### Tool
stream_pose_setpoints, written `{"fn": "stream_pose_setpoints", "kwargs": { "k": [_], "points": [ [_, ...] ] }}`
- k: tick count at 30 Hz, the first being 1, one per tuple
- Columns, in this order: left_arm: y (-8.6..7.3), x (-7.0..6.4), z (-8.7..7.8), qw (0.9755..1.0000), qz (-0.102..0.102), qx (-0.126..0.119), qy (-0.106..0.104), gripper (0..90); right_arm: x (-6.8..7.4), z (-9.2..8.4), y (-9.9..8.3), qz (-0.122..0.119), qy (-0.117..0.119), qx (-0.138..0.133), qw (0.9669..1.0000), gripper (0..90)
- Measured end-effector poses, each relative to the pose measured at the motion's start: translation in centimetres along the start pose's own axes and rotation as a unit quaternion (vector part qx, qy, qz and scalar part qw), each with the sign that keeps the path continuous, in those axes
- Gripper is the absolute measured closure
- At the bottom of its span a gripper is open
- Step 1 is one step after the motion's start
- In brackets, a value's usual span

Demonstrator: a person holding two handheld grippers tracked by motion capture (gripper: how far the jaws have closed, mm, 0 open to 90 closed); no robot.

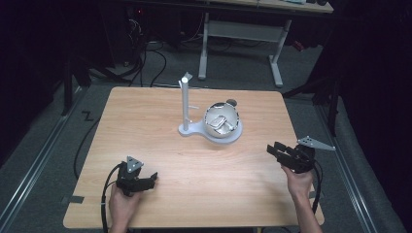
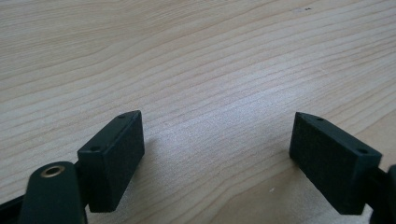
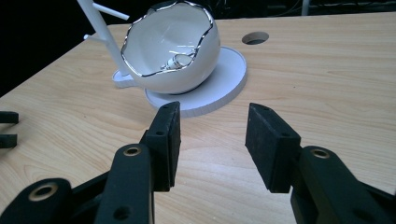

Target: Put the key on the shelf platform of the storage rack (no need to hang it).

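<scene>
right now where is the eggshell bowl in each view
High view: the eggshell bowl sits mid-table on the round white base, right of the white post.
Left gripper view: bare wood between the tongs; not in it.
Right gripper view: upper centre, beyond the tongs.
Shared landmark: the white post, left of the bowl.

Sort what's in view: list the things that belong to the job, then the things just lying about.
Job:
- eggshell-shaped bowl
- ring inside it
- white stand with pegs
- right gripper, open, empty
- left gripper, open, empty

Lying about:
- table's cable hole
- desk behind
</scene>
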State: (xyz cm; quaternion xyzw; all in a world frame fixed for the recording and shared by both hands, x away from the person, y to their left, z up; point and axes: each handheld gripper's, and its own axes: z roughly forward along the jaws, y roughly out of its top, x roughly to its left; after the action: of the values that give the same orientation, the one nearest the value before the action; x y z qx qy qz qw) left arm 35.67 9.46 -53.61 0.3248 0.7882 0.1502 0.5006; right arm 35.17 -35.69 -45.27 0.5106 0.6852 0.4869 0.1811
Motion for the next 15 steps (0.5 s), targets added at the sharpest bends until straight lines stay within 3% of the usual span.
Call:
{"fn": "stream_pose_setpoints", "kwargs": {
  "k": [15],
  "points": [
    [0.0, 0.0, 0.0, 1.0, 0.0, 0.0, 0.0, 18.3, 1.7, 1.7, -2.0, -0.009, 0.014, 0.014, 0.9998, 55.6]
  ]
}}
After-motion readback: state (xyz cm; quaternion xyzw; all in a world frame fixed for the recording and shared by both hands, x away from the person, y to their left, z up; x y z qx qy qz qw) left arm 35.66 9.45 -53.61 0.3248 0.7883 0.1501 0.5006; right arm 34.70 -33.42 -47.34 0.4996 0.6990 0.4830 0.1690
